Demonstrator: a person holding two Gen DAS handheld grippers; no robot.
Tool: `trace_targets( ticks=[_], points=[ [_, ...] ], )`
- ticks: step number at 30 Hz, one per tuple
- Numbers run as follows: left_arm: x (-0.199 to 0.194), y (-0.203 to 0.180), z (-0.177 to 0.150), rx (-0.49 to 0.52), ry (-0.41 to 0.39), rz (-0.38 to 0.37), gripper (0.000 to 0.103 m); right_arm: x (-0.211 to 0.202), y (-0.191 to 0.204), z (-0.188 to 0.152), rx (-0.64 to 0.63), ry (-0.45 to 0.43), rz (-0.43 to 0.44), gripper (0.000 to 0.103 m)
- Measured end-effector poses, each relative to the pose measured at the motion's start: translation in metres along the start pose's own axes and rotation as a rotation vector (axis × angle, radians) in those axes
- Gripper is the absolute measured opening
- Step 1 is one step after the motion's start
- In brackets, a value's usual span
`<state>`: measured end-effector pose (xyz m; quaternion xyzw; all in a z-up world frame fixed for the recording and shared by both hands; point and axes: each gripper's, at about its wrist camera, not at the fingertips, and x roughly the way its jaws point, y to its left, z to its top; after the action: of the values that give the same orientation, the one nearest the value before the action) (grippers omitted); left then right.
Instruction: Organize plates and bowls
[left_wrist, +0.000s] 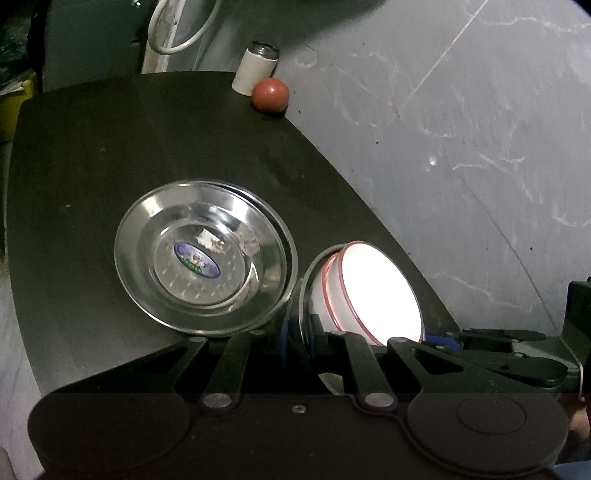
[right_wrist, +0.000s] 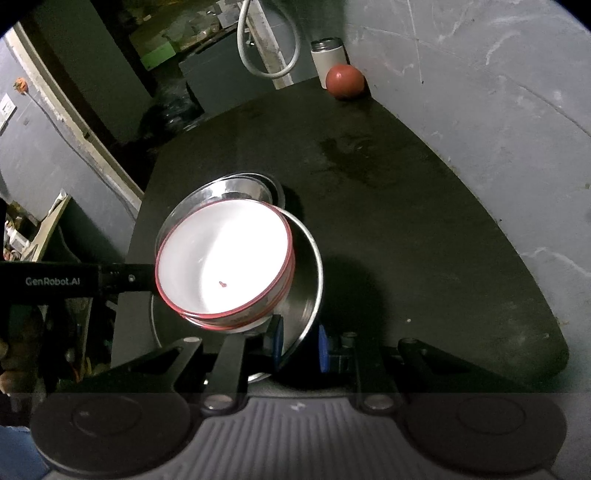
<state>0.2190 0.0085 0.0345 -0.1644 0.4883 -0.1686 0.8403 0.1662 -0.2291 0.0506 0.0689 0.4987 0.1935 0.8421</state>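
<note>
Two stacked white bowls with red rims (right_wrist: 225, 258) sit in a steel plate (right_wrist: 306, 280), lifted and tilted above the dark table (right_wrist: 406, 240). My right gripper (right_wrist: 301, 341) is shut on that plate's near rim. My left gripper (left_wrist: 299, 332) is shut on the same plate's rim (left_wrist: 304, 295) from the other side, the white bowls (left_wrist: 376, 291) tilting to its right. A stack of steel plates (left_wrist: 203, 251) with a blue sticker lies on the table, left of the held plate; it shows behind the bowls in the right wrist view (right_wrist: 236, 188).
A red ball (right_wrist: 345, 81) and a white cylinder cup (right_wrist: 327, 61) stand at the table's far corner by the grey wall (right_wrist: 480, 92). The table's left edge drops to cluttered floor. A white cable loop (right_wrist: 266, 44) hangs behind.
</note>
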Motion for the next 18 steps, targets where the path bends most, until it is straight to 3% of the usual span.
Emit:
trace_targets(
  ticks=[18],
  points=[
    [-0.007, 0.027, 0.021, 0.004, 0.001, -0.042, 0.01, 0.005, 0.023, 0.012, 0.046, -0.036, -0.032, 0.022]
  ],
)
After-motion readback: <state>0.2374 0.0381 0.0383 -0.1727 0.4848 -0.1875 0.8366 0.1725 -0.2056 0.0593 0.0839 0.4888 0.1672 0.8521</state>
